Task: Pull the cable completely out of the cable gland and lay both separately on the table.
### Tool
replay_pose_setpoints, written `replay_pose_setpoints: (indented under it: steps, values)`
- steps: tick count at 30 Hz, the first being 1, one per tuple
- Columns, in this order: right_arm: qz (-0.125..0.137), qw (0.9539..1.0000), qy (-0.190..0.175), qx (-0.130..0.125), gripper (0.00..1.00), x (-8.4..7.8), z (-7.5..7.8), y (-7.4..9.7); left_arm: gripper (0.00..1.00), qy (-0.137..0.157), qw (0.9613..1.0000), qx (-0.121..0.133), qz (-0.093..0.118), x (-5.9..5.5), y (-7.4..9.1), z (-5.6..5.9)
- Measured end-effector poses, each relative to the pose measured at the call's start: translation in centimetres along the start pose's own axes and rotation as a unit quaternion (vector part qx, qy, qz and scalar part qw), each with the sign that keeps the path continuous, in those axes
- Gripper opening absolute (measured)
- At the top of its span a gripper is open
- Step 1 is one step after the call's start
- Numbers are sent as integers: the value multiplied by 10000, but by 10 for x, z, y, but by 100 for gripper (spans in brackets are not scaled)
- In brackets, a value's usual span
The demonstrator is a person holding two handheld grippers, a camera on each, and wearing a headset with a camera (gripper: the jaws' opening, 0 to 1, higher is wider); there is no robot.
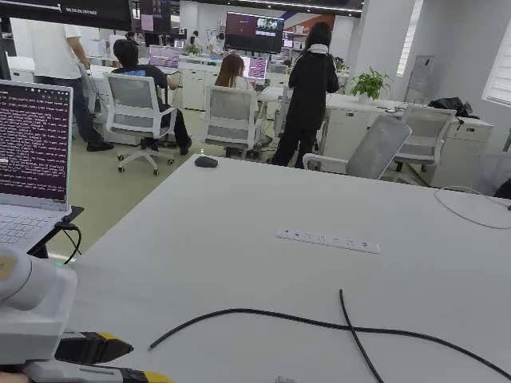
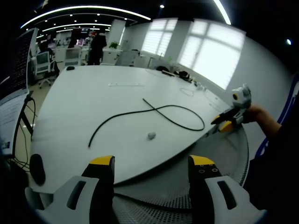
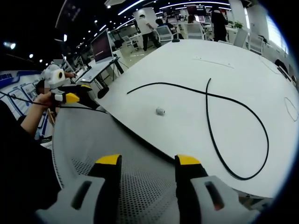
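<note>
A black cable (image 1: pixel 319 322) lies loose on the white table (image 1: pixel 239 239), crossing over itself in a loop (image 2: pixel 111 120) (image 3: pixel 168 83). A small grey cable gland (image 2: pixel 151 136) (image 3: pixel 160 111) sits on the table by itself, near the front edge and clear of the cable. My left gripper (image 2: pixel 152 161) is open and empty, held back from the table edge; it also appears at the head view's lower left (image 1: pixel 132 363) and in the right gripper view (image 3: pixel 70 95). My right gripper (image 3: pixel 148 160) is open and empty too, seen in a hand at the table's edge (image 2: pixel 229 121).
A white power strip (image 1: pixel 327 240) lies mid-table and a dark mouse (image 1: pixel 206 161) at the far edge. An open laptop (image 1: pixel 32 152) stands on a stand at the left. A grey perforated surface (image 3: pixel 140 186) lies below both grippers, in front of the table edge. People and office chairs are beyond the table.
</note>
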State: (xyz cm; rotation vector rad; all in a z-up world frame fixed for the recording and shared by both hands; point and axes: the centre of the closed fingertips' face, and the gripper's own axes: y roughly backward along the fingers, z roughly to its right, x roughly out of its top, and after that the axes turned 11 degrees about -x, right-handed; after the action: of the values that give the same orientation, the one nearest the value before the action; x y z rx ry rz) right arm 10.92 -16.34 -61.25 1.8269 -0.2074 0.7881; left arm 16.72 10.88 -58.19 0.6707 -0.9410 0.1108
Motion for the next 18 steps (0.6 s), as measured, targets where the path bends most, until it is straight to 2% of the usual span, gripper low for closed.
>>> replay_pose_setpoints:
  steps: [6, 18]
  values:
    - [-3, 10000, 16, 7, 47, 1, 1, -1, 65, 12, 10000, 14, 54, 3, 1, -2]
    - [-39, 10000, 10, 52, 46, -1, 1, -3, 64, 25, 9999, -56, -93, -4, -5, 0]
